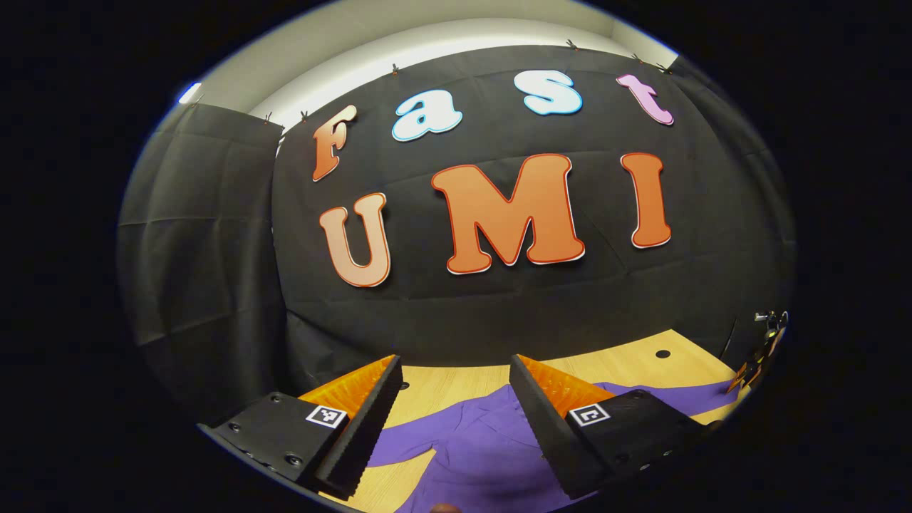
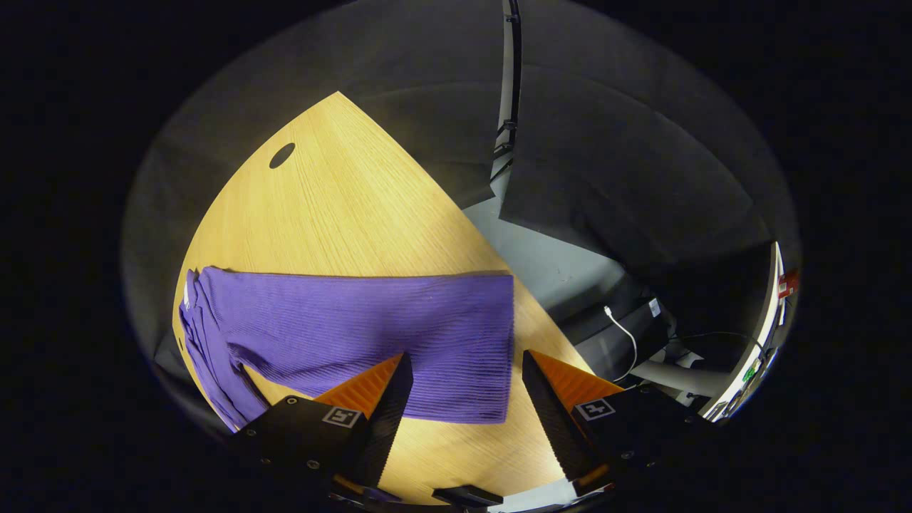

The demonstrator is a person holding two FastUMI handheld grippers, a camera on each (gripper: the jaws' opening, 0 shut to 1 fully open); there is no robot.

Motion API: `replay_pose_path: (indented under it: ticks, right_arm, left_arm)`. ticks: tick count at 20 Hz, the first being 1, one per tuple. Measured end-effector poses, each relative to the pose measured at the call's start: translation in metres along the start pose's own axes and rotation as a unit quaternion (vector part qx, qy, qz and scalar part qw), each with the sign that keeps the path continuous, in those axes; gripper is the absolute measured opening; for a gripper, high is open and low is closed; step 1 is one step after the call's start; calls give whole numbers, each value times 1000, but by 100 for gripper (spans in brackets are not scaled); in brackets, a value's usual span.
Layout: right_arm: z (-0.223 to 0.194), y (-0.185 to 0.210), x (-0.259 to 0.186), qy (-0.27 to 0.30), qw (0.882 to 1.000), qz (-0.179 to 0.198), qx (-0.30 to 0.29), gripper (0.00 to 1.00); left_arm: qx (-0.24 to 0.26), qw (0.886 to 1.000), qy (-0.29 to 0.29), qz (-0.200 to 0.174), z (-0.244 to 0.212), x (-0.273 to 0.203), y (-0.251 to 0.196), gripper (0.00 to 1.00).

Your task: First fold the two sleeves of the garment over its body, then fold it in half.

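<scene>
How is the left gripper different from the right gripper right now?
The left gripper points out level toward the booth's wall, while the right gripper looks down at the wooden table. Between the left gripper's fingers lies rumpled purple garment; in front of the right gripper a long purple sleeve lies flat and straight. Both grippers are open, both hold nothing, and both hover over the same garment.

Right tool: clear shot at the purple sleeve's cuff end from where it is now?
Probably yes. In the right gripper view the right tool hangs open above the sleeve, whose cuff end lies flat on the table between the fingers' line, with nothing on or over it.
</scene>
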State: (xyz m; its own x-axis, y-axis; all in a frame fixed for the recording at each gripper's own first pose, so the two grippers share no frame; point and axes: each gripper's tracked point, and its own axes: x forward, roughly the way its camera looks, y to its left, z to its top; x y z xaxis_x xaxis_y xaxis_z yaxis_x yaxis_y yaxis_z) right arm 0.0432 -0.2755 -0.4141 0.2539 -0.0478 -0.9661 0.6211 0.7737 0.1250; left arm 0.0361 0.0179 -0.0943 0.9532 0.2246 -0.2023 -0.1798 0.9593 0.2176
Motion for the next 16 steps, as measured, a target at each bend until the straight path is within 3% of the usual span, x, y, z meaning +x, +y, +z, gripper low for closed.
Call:
replay_pose_path:
  ticks: [1, 2, 3, 5, 6, 8, 9, 10, 14, 16]
  right_arm:
    - [5, -2, -1, -9, 1000, -8, -8, 91]
    - [2, -4, 2, -4, 1000, -21, -13, 96]
    - [1, -3, -3, -2, 1000, -26, -16, 81]
    - [0, 2, 1, -3, 999, -24, -30, 68]
    - [1, 4, 2, -5, 999, -23, -35, 52]
    - [3, 7, 3, -14, 999, -21, -24, 53]
    - [4, 8, 3, -17, 999, -20, -18, 30]
    - [5, 9, 3, -23, 1000, -17, -8, 14]
    - [-1, 21, -4, -20, 999, 14, 46, 6]
    - [-1, 25, -16, -34, 998, 26, 44, 6]
  left_arm:
    - [2, 1000, 2, -1, 0, 0, -1, 97]
    - [4, 1000, 3, 0, 0, -1, 0, 97]
    - [4, 1000, 2, 0, 0, -1, 0, 97]
    - [5, 1000, 3, -1, -1, 0, 0, 99]
    - [4, 1000, 1, -2, -2, -1, 1, 99]
    - [2, 1000, 2, -3, -3, 1, 3, 97]
    - [1, 1000, 3, -3, -3, 1, 4, 97]
    - [0, 1000, 4, -5, -4, 0, 5, 99]
    - [4, 1000, 9, -5, -9, 1, 16, 99]
    - [2, 1000, 10, -5, -11, 1, 22, 99]
